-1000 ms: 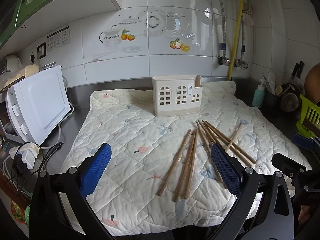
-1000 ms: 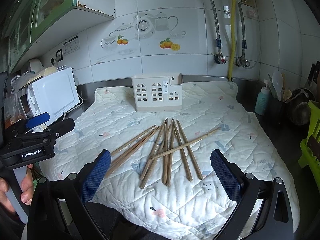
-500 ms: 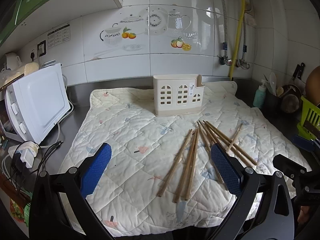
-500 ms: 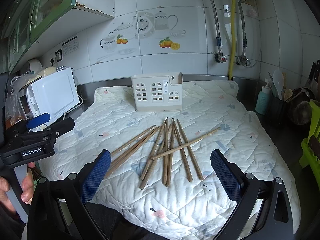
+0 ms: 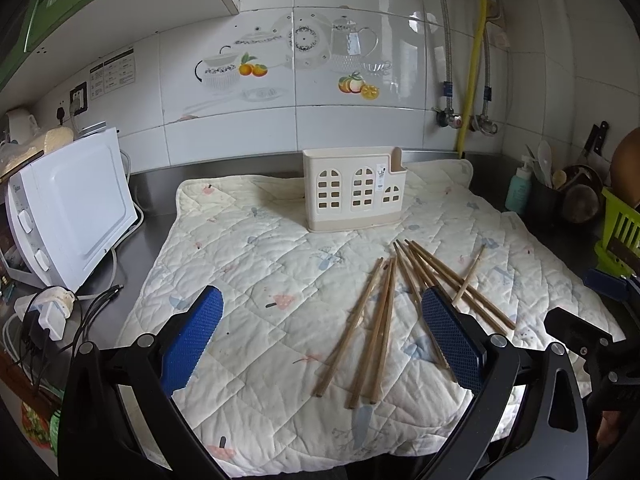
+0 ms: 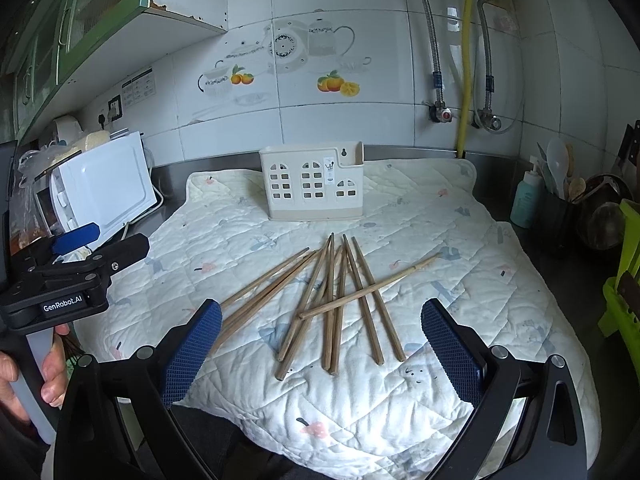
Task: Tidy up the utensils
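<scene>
Hovering above the quilted mat [image 6: 460, 240], both the left gripper [image 5: 320, 340] and right gripper [image 6: 320, 344] hold fingers spread, empty; chopsticks [image 6: 340, 300] lie scattered before the holder [image 6: 312, 186].

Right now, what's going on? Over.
Left claw and right claw open, empty. Brown wooden chopsticks loose on quilted mat. Cream plastic holder unblocked.

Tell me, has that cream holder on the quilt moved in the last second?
No. The cream holder sits at the same spot on the quilt, below the fruit tiles.
</scene>
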Action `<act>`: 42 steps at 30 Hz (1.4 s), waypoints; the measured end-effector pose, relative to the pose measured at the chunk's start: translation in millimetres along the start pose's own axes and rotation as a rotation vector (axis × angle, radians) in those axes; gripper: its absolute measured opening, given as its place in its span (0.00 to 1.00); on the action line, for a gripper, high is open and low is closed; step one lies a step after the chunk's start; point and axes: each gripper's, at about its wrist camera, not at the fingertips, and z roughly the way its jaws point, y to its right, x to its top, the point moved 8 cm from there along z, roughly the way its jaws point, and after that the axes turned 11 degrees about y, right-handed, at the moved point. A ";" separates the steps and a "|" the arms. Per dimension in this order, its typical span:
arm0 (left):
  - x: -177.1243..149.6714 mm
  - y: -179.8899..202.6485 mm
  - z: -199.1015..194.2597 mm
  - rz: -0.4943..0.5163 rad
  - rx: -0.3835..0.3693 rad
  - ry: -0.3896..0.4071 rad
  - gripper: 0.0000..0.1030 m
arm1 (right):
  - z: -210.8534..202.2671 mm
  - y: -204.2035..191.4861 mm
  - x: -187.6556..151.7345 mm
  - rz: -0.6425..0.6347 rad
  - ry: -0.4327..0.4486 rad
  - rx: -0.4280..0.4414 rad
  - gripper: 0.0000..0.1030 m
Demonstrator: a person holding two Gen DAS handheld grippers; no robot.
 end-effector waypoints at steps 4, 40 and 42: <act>-0.1 -3.9 1.8 -0.003 0.009 0.005 0.95 | 1.9 5.2 -0.2 0.012 -0.001 -0.013 0.94; -63.5 133.4 77.5 0.153 -0.547 -0.137 0.30 | 19.1 81.6 -21.4 0.078 -0.056 -0.153 0.93; -69.1 141.1 83.1 0.153 -0.568 -0.158 0.28 | 20.8 86.2 -23.4 0.087 -0.061 -0.156 0.93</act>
